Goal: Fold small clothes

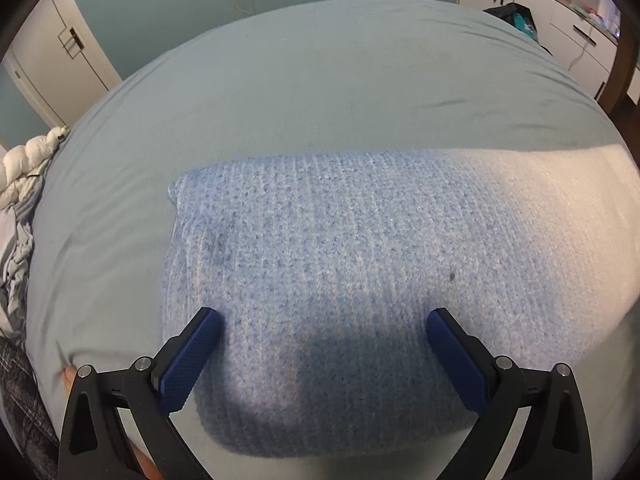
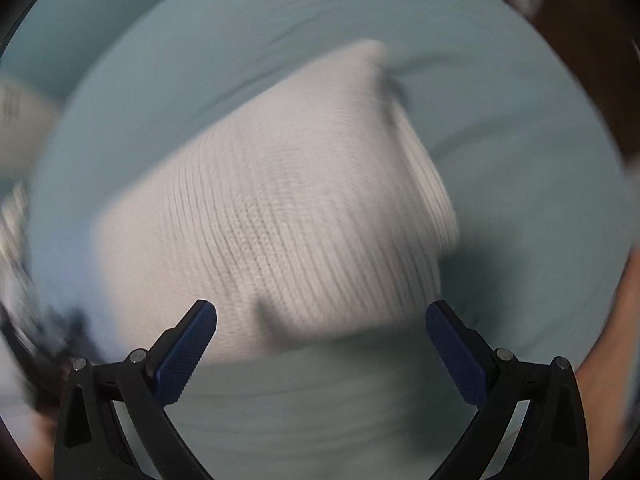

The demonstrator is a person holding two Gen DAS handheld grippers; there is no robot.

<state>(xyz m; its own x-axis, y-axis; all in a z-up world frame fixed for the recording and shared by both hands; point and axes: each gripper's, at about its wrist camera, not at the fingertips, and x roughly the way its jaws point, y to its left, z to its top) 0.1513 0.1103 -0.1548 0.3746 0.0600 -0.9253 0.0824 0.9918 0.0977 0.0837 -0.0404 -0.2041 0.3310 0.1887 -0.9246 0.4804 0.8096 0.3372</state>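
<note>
A folded light-blue knit garment (image 1: pixel 340 264) lies flat on the grey-blue bed sheet (image 1: pixel 280 92). My left gripper (image 1: pixel 322 320) is open and empty, its blue pads (image 1: pixel 192 356) spread just above the garment's near edge. In the right wrist view the same knit garment (image 2: pixel 280 220) looks whitish and blurred by motion. My right gripper (image 2: pixel 320 314) is open and empty, hovering over the garment's near edge, with the sheet (image 2: pixel 320 400) below it.
A white puffy quilt (image 1: pixel 28 168) is bunched at the bed's left edge. White cabinets (image 1: pixel 560 12) with clothes on top stand at the back right. A white door (image 1: pixel 52 60) is at the back left.
</note>
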